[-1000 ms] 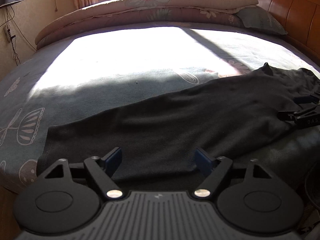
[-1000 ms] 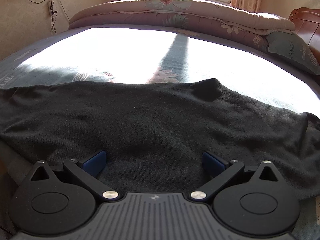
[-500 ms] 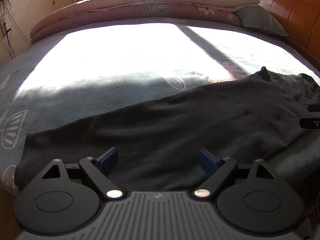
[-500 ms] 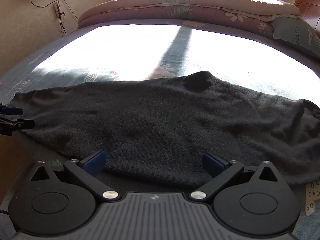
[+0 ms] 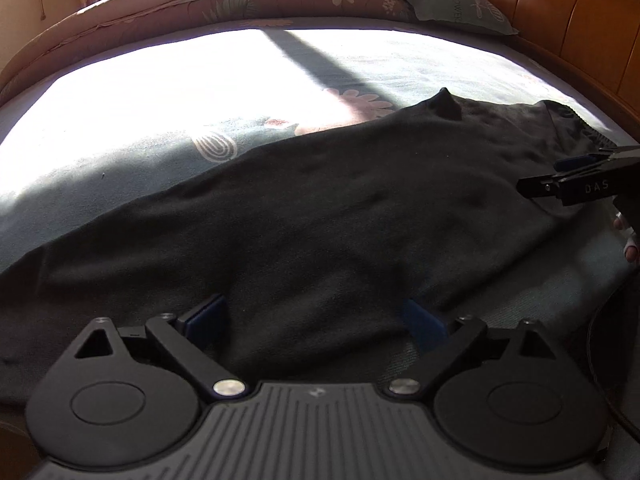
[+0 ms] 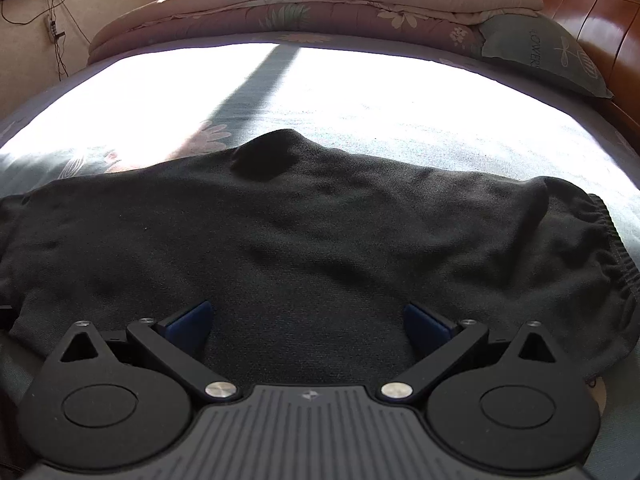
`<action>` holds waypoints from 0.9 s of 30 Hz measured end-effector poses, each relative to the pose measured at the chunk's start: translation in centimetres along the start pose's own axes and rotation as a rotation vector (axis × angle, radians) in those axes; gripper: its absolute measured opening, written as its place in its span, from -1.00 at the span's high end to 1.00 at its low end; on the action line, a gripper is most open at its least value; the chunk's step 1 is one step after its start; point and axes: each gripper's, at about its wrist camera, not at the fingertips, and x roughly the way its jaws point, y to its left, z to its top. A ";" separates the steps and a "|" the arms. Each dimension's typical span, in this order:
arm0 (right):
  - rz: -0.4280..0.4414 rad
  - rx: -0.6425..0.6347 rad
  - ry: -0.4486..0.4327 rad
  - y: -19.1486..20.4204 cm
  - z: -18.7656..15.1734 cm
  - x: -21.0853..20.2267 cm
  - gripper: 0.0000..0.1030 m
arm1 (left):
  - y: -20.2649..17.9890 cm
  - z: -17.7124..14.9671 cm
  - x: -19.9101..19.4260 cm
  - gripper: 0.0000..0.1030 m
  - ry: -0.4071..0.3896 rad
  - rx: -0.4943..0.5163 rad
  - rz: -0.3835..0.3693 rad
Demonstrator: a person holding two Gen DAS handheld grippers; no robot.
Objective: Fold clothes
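Observation:
A black garment point(image 5: 320, 208) lies spread across the near part of the bed, its elastic waistband point(image 6: 600, 240) at the right end. My left gripper point(image 5: 316, 316) hovers over the garment's near edge. Its jaws are opening wide; cloth lies below them but nothing is pinched. My right gripper point(image 6: 306, 320) is open just as wide above the cloth near the waistband end. In the left wrist view the right gripper point(image 5: 576, 184) reaches in from the right edge, with a person's fingers point(image 5: 626, 236) behind it.
The bed sheet point(image 6: 360, 92) is pale blue with flower prints, and a bright sun patch lies on it beyond the garment. A folded quilt point(image 6: 320, 4) and a pillow point(image 6: 540, 56) lie at the back. The wooden headboard point(image 5: 560, 20) runs along the right.
The left gripper's jaws have spread wider and it has shifted right along the garment, whose left end has left its view. In the right view the waistband now shows at the right.

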 end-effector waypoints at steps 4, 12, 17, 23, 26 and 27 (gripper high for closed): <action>-0.006 -0.009 0.002 0.2 0.1 0.1 -1.00 | -0.1 1.0 -1.3 -0.91 0.005 0.021 -0.003; -0.004 -0.016 -0.007 0.2 0.0 -0.1 -1.00 | 0.4 4.6 1.7 -0.91 -0.039 -0.175 -0.184; 0.001 -0.025 -0.007 0.2 -0.1 -0.2 -1.00 | 2.2 3.8 1.8 -0.91 0.000 -0.309 -0.203; 0.001 -0.028 0.000 0.2 0.0 -0.1 -1.00 | 7.4 7.0 2.3 -0.91 -0.032 -0.557 -0.384; 0.004 -0.028 -0.007 0.2 -0.1 -0.1 -1.00 | 9.0 8.2 4.9 -0.91 -0.008 -0.643 -0.396; 0.005 -0.028 -0.010 0.2 -0.2 -0.1 -1.00 | 9.5 8.3 5.4 -0.91 -0.004 -0.665 -0.399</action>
